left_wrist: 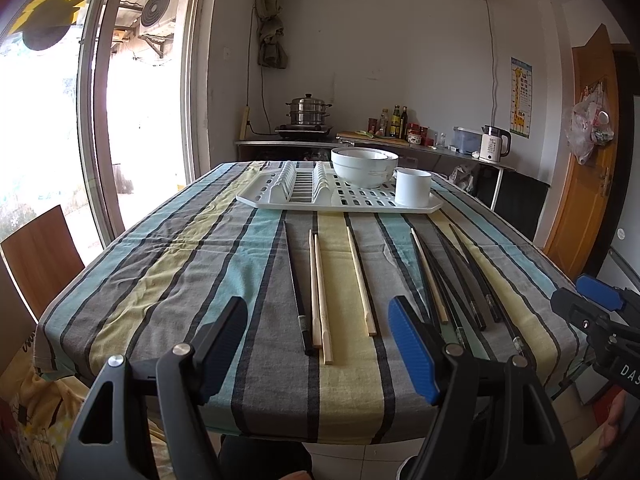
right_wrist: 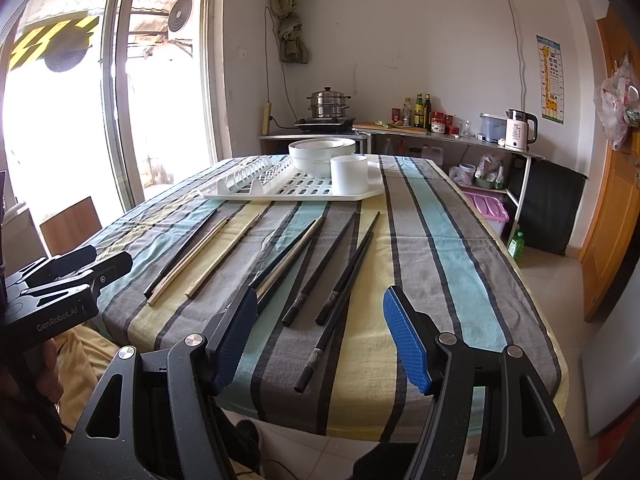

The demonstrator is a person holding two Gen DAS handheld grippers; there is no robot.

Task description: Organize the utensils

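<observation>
Chopsticks lay loose along the bench's near edge on a striped woven cloth (left_wrist: 168, 264): slim pale wooden chopsticks (left_wrist: 320, 292) toward the left, glossy black chopsticks (right_wrist: 340, 280) toward the right. A white perforated plastic rack (left_wrist: 340, 200) held a round bowl (left_wrist: 364, 166) and cylindrical cup (left_wrist: 413, 187) at the far edge. Left tool (left_wrist: 320, 344) and right tool (right_wrist: 320, 340) hovered wide open, empty

Wooden chopsticks (left_wrist: 320, 292): four, counting one among the black ones. Black chopsticks (right_wrist: 344, 264): about six, overlapping, exact count uncertain. Rack (left_wrist: 340, 200): one. Bowls (left_wrist: 364, 166): two, nested. Cup (left_wrist: 413, 187): one.
</observation>
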